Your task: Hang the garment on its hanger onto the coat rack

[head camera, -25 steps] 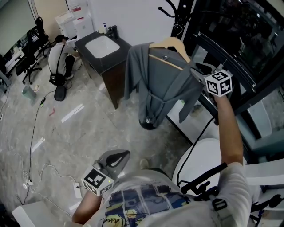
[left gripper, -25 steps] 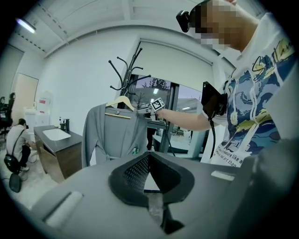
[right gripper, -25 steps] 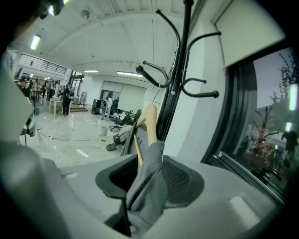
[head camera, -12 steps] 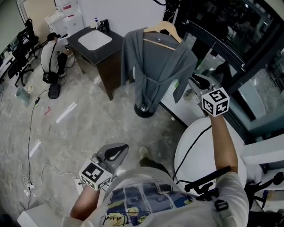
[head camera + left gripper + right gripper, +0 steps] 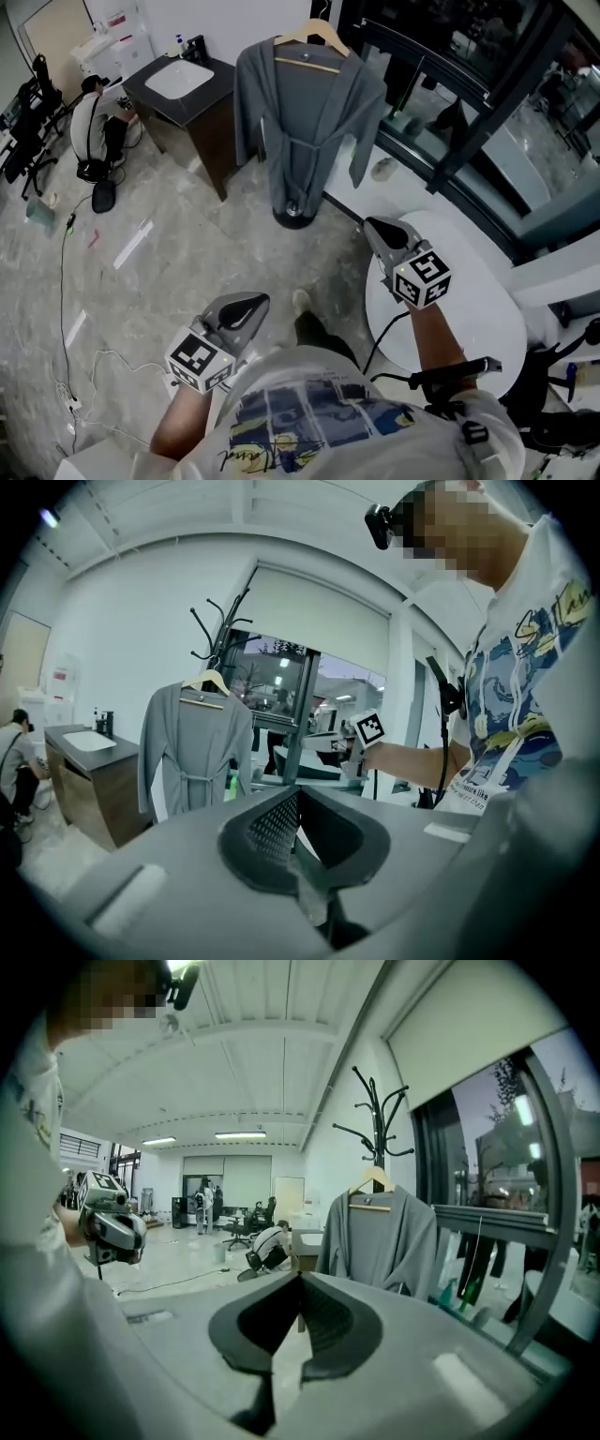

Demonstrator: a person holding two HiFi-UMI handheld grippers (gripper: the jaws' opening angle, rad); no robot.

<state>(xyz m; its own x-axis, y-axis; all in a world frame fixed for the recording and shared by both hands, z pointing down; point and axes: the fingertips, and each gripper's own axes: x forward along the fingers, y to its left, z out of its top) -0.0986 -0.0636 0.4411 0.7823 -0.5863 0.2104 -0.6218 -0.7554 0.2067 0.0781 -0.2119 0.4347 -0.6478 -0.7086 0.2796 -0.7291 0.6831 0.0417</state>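
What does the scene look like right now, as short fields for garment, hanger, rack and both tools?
garment: grey robe, hanging on the hanger
hanger: wooden hanger, hung on the coat rack
rack: black coat rack, upright
left tool: left tool shut, empty, away from the robe
right tool: right tool jaws just closed, nothing between them, away from the robe
task: looks done

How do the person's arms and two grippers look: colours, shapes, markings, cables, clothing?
The left gripper and the right gripper are grey rounded shells with dark textured pads. Each bears a white cube with black square markers. A black cable follows the right arm. The T-shirt is white, short-sleeved, blue-printed. The right gripper's jaws have just been closing, on nothing.
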